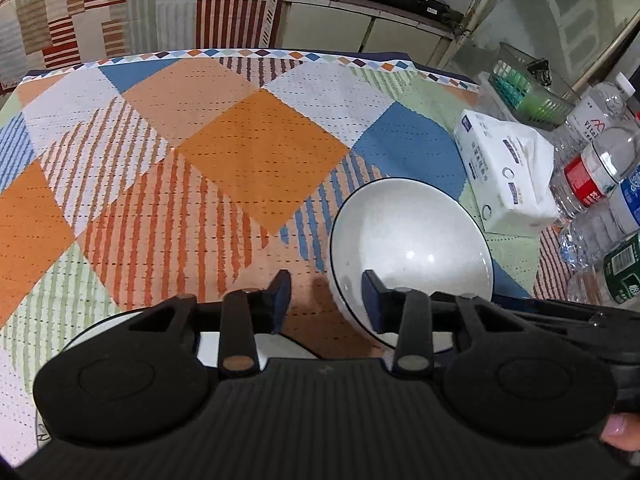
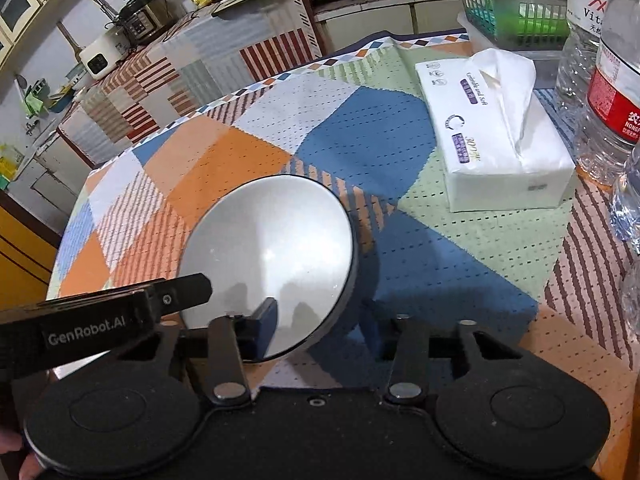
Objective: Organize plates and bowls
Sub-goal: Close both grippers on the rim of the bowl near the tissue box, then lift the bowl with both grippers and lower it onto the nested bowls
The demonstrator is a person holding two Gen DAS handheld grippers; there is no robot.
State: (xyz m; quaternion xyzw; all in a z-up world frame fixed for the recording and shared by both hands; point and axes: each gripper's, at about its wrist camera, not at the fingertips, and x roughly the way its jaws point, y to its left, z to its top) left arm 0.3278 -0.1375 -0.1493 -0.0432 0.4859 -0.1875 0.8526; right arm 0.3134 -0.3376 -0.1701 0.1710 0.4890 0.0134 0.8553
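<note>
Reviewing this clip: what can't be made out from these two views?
- Plate, left wrist view: mostly hidden behind the left gripper; its pattern is unreadable.
- Bowl: near rim and base covered by gripper fingers in both views, so whether it touches the plate is unclear.
- Right gripper: its right finger is lost in shadow.
- Bottles: cut off by the frame edge.

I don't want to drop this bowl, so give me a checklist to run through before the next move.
1. Bowl rim between the right gripper fingers: ok, one inside, one outside.
2. Right gripper shut on the bowl: not ok, it is open.
3. Left gripper on the rim: not ok, it straddles the rim but is open.
4. Tissue pack and bottles apart from the bowl: ok.
5. What the bowl rests on: cannot tell, the grippers hide its base.
</note>
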